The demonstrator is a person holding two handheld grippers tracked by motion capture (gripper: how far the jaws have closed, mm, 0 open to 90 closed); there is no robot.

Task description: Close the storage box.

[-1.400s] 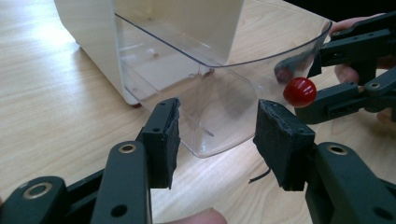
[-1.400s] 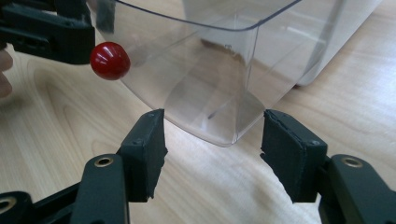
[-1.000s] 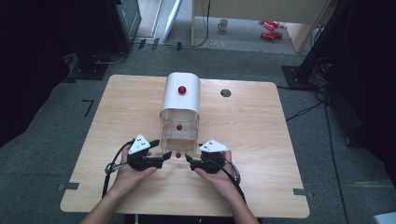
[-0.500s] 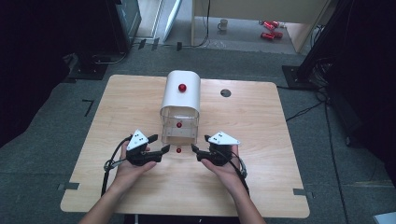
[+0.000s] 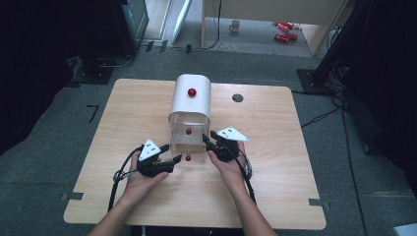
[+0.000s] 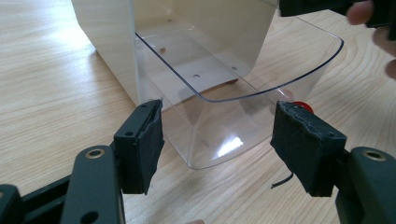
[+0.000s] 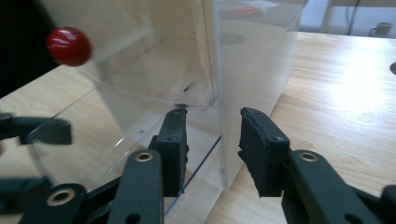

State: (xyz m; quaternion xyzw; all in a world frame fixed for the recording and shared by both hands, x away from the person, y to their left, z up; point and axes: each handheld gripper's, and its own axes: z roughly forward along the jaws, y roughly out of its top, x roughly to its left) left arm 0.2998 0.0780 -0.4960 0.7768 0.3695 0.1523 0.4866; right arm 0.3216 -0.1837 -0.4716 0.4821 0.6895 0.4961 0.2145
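A white round-topped box stands mid-table with a red knob on top. A clear plastic bin sticks out of its front. My left gripper is open at the bin's front left, beside a small red knob. In the left gripper view its jaws, which have just been closing a little, frame the bin's front corner without touching it. My right gripper is at the bin's right side. Its jaws have just been closing and straddle the clear wall, gaps showing on both sides.
The wooden table has a dark round hole behind and right of the box. Bare wood lies on both sides of the box and toward the near edge. Dark floor and cables surround the table.
My right gripper has moved away from the near edge and up along the bin's right side, and its jaws have narrowed. The left gripper has barely shifted.
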